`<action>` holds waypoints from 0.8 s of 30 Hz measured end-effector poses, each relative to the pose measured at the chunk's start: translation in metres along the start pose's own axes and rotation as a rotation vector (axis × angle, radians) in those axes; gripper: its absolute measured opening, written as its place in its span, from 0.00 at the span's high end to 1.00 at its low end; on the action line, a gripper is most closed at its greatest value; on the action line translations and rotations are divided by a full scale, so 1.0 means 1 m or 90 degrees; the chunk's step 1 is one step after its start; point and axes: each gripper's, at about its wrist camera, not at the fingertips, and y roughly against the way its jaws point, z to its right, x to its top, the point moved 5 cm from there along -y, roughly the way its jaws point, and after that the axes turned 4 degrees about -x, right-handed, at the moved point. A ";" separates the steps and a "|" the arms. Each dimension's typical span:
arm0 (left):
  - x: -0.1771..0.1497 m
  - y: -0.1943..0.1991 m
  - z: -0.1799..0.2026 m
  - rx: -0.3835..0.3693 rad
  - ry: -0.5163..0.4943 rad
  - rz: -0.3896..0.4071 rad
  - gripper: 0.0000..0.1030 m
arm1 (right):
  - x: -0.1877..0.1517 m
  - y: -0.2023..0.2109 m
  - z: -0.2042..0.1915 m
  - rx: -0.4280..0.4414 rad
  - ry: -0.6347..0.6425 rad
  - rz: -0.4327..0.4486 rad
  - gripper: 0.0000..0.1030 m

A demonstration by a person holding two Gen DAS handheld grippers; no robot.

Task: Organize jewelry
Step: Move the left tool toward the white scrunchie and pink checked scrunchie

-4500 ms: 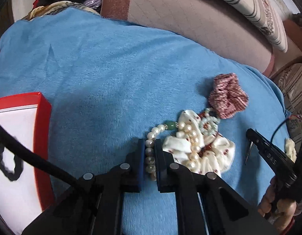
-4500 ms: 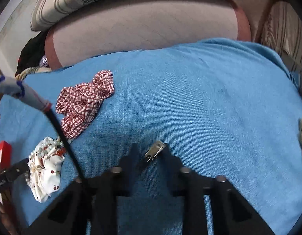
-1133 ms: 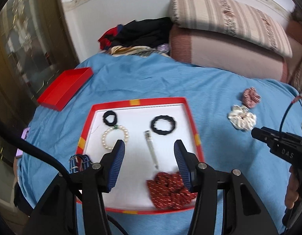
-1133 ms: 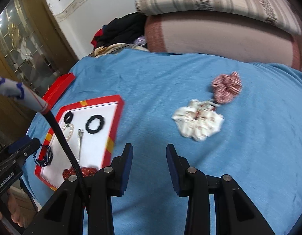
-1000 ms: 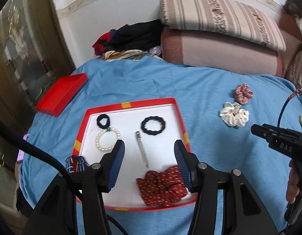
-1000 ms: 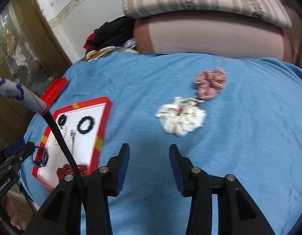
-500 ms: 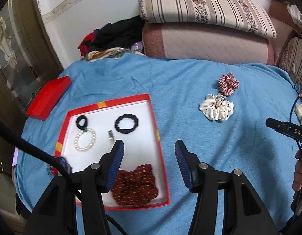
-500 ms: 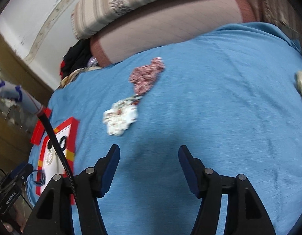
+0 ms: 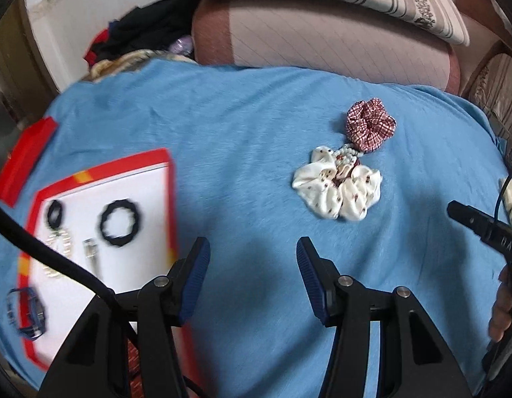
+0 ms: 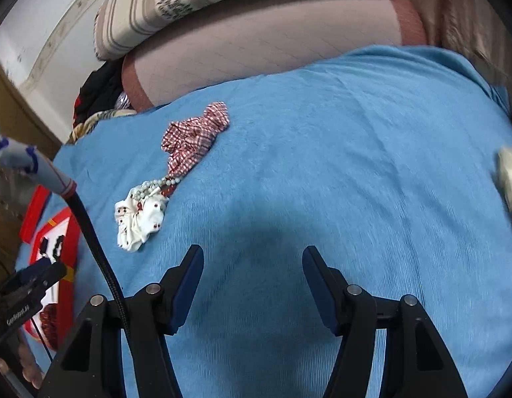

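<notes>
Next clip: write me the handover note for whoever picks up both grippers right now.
Left gripper: jaws open, empty, over bare blue cover.
Right gripper: jaws open, empty.
In the red tray: two black hair ties, pearl bracelet, metal clip, dark red scrunchie. A blue item lies at the tray's near-left edge.
Left on the cover: white scrunchie with a bead bracelet on it, touching the red checked scrunchie; a cream item far right.
</notes>
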 end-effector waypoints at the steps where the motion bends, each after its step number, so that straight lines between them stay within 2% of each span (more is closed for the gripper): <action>1: 0.004 -0.006 0.001 -0.008 0.007 -0.004 0.49 | 0.005 -0.004 -0.002 -0.001 0.006 0.003 0.36; 9: 0.034 -0.058 0.008 -0.074 0.045 -0.030 0.49 | 0.060 -0.041 -0.025 0.023 0.000 0.014 0.36; 17: 0.047 -0.083 0.010 -0.182 0.096 -0.037 0.49 | 0.077 -0.086 -0.040 0.032 -0.005 -0.028 0.37; 18: 0.046 -0.084 0.013 -0.196 0.098 -0.040 0.51 | 0.077 -0.090 -0.038 0.030 -0.010 -0.031 0.40; 19: 0.046 -0.085 0.016 -0.203 0.094 -0.041 0.67 | 0.078 -0.092 -0.036 0.031 -0.012 -0.035 0.49; 20: 0.045 -0.087 0.020 -0.210 0.086 -0.051 0.90 | 0.078 -0.094 -0.035 0.033 -0.011 -0.038 0.55; 21: 0.044 -0.089 0.023 -0.215 0.082 -0.061 0.95 | 0.078 -0.095 -0.035 0.035 -0.008 -0.038 0.67; 22: 0.043 -0.087 0.025 -0.215 0.082 -0.059 0.95 | 0.079 -0.094 -0.036 0.039 -0.002 -0.039 0.79; 24: 0.043 -0.080 0.028 -0.198 0.072 -0.047 0.96 | 0.079 -0.085 -0.037 0.044 0.010 -0.029 0.88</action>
